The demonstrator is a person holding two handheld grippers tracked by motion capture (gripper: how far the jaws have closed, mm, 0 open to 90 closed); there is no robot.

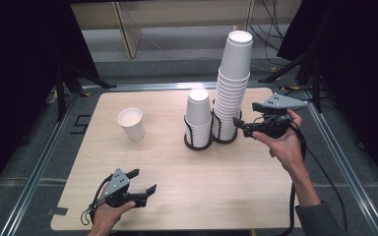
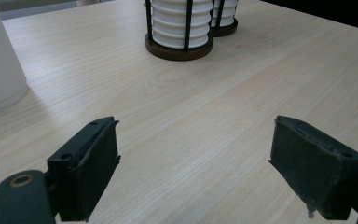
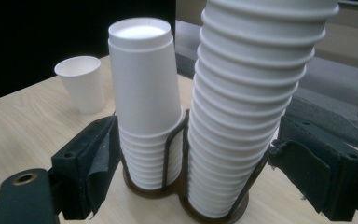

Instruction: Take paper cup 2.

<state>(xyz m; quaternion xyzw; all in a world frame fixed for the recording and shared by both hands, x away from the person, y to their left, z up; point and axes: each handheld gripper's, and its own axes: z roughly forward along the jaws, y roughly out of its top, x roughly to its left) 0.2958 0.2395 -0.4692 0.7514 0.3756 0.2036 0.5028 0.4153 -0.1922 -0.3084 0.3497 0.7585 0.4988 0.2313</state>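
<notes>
A: Where's the right hand-held gripper point(image 1: 238, 126)?
B: Jaws apart, empty, beside the tall cup stack point(image 1: 232, 88) in its wire holder point(image 1: 225, 136) at the table's point(image 1: 216, 196) far side.
A: Advice?
B: Probably rise to the top cup, squeeze gently. The left hand-held gripper point(image 1: 144, 181) rests, jaws apart.

Matt paper cups point(image 1: 231, 88), pale wood table point(image 1: 216, 187)

Overhead; both gripper views toward cup stacks point(image 1: 221, 98)
</notes>
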